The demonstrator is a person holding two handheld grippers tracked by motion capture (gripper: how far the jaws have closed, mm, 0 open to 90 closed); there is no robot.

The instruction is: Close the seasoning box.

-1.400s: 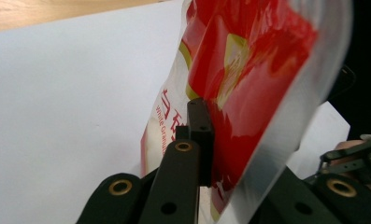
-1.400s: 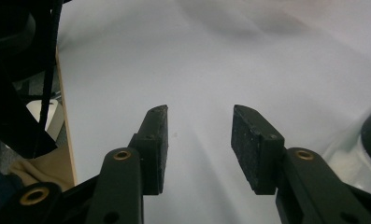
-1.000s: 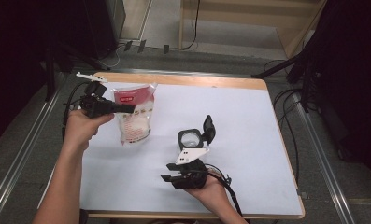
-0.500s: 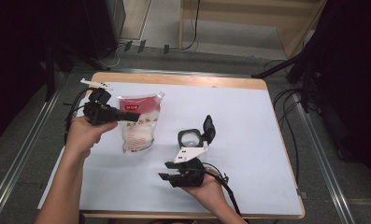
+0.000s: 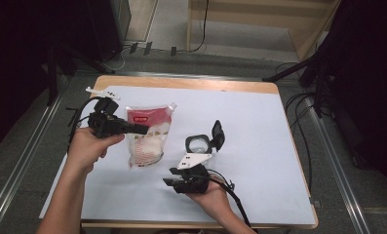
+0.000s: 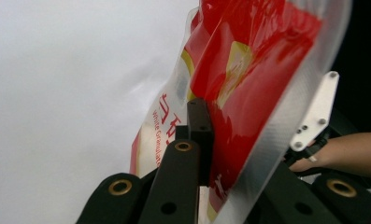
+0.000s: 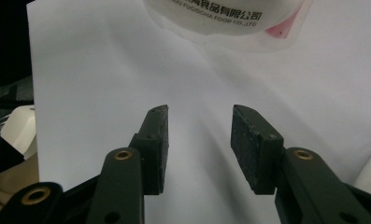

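A red-and-white food pouch (image 5: 147, 139) with a corner spout lies left of the table's middle. My left gripper (image 5: 141, 129) is shut on its red top edge. In the left gripper view the pouch (image 6: 262, 70) rises tilted between the jaws of that gripper (image 6: 218, 140), and it hides the far jaw. My right gripper (image 5: 170, 176) is held near the front edge and points left toward the pouch's lower end. In the right gripper view this gripper (image 7: 199, 135) stands open over the white sheet with nothing between its jaws. The pouch's white bottom (image 7: 220, 18) lies well ahead of it.
A small round clear container (image 5: 199, 143) with a black flip lid standing open sits just behind the right hand. A white sheet (image 5: 264, 146) covers the wooden table. A small white piece (image 5: 101, 91) lies at the back left corner. Cables trail from both grippers.
The left gripper has moved right and toward the person, and the pouch has come along in its grip. The right gripper has stayed nearly still.
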